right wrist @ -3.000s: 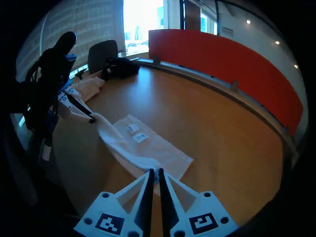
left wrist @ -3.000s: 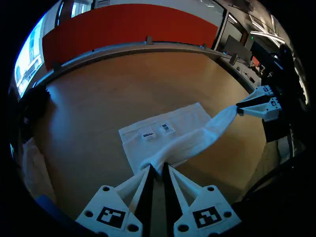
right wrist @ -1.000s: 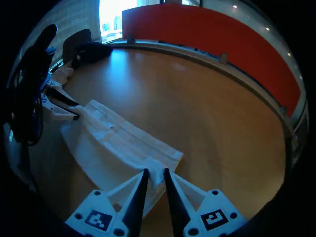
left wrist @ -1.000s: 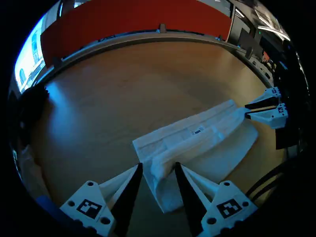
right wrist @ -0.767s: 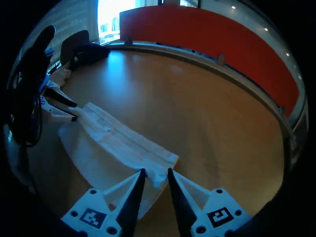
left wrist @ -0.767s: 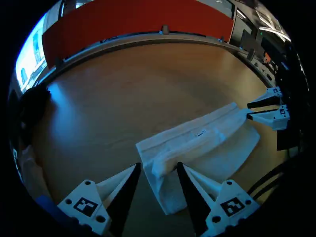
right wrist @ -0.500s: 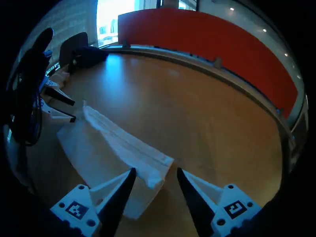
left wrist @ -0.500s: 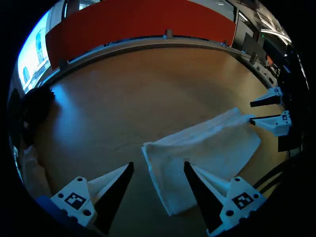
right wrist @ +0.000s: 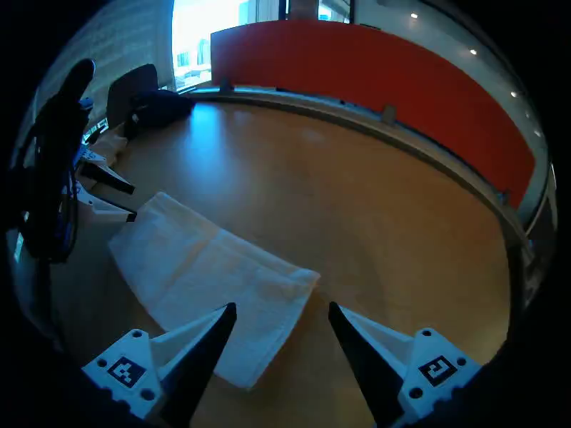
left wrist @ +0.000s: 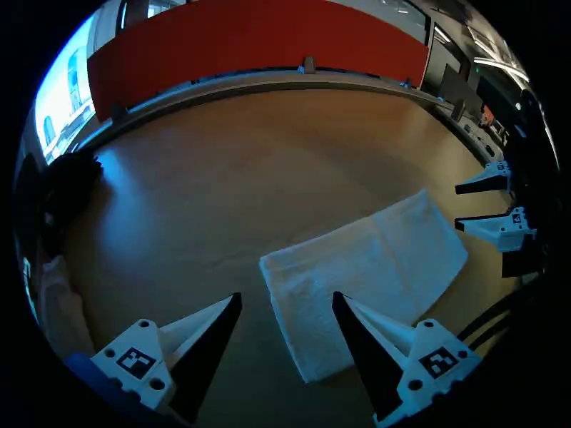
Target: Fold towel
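My left tongs [left wrist: 285,296] and right tongs [right wrist: 281,305] are gaping open, having just dropped the towel [left wrist: 371,274]. It is lying halved on the bench [left wrist: 235,164], so I am counting one fold done.

An office being suggested, wooden desk [right wrist: 371,214] being edged by a red divider panel [right wrist: 371,71], chair [right wrist: 132,85] (dark, high-backed) being backlit by windows [right wrist: 207,39].

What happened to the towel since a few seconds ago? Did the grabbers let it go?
Yes. The left gripper and right gripper carried the lifted edge of the white cloth towel across, laid it down, then opened and let go. It now lies folded flat. The brown wooden table and red wall panel stayed put.
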A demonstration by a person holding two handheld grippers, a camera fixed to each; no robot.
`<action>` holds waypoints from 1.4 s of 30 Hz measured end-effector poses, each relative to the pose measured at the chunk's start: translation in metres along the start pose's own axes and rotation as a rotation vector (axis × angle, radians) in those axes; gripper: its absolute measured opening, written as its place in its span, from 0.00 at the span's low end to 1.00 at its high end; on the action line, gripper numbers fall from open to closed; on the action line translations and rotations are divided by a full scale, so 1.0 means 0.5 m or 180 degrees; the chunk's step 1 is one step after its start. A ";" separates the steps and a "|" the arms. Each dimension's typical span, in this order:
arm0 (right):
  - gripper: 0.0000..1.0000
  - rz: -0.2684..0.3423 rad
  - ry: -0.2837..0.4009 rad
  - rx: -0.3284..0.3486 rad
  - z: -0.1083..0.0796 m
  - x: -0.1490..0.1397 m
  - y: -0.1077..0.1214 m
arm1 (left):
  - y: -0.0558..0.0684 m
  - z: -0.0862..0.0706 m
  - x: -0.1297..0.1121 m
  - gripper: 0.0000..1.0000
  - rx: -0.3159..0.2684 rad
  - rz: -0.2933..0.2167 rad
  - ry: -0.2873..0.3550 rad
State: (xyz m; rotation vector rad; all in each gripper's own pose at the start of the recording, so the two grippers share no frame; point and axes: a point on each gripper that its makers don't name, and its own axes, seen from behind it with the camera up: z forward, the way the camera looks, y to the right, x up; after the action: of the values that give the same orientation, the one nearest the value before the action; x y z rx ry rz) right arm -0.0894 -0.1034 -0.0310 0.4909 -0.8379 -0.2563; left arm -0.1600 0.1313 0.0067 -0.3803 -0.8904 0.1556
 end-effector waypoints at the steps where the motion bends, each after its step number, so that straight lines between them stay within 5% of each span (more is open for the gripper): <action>1: 1.00 0.0000 0.0002 0.0002 -0.002 -0.001 -0.001 | 0.001 -0.002 -0.001 0.94 -0.0001 -0.0006 0.0004; 20: 1.00 0.0018 0.0045 0.0009 -0.072 -0.033 -0.036 | 0.013 -0.058 -0.039 0.94 0.0028 -0.0129 0.0073; 42: 1.00 -0.0182 0.0012 0.0184 -0.079 -0.048 -0.051 | -0.007 -0.114 -0.083 0.94 0.0280 -0.0367 0.0218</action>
State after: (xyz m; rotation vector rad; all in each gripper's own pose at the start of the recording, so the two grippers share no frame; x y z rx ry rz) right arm -0.0758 -0.1032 -0.0820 0.5698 -0.8302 -0.2843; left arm -0.1413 0.1016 -0.0547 -0.2502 -0.8328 0.0748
